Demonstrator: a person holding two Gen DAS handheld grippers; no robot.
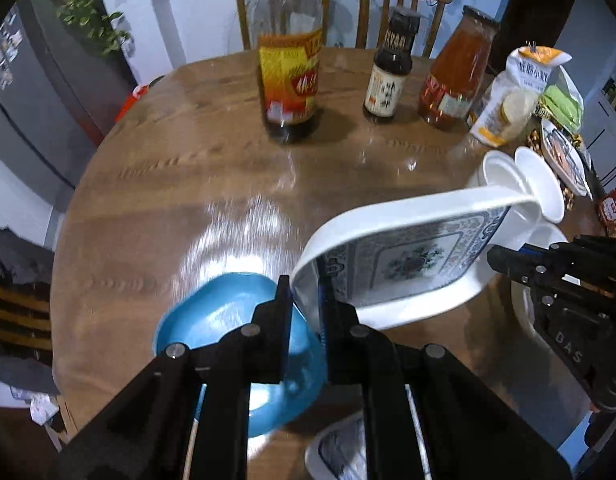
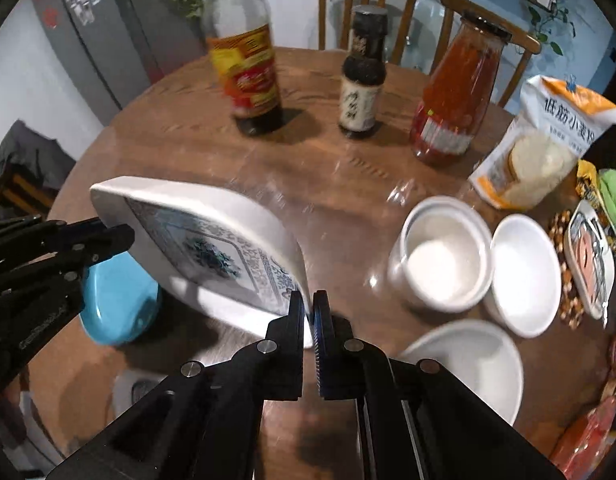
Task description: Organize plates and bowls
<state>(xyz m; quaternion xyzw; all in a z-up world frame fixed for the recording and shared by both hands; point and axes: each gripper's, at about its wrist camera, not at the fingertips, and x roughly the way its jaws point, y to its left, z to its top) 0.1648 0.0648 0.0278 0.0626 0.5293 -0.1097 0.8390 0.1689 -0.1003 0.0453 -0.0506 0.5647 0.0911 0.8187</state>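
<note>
Both grippers hold one white rectangular plate with a blue pattern (image 1: pixel 408 256) tilted above the wooden table (image 1: pixel 168 184). My left gripper (image 1: pixel 306 300) is shut on its near left rim. My right gripper (image 2: pixel 308 308) is shut on the opposite rim of the patterned plate (image 2: pixel 212 240); it shows at the right of the left wrist view (image 1: pixel 496 258). A blue bowl (image 1: pixel 228 328) lies on the table under the left gripper, also in the right wrist view (image 2: pixel 116 304). A second patterned plate (image 1: pixel 340 448) lies below, partly hidden.
A white cup (image 2: pixel 444 256), a small white bowl (image 2: pixel 524 276) and a wider white bowl (image 2: pixel 472 364) stand at the right. A soy sauce bottle (image 2: pixel 248 72), a dark bottle (image 2: pixel 360 80), a red sauce jar (image 2: pixel 456 96) and a flour bag (image 2: pixel 540 144) stand behind. Snack packets crowd the right edge.
</note>
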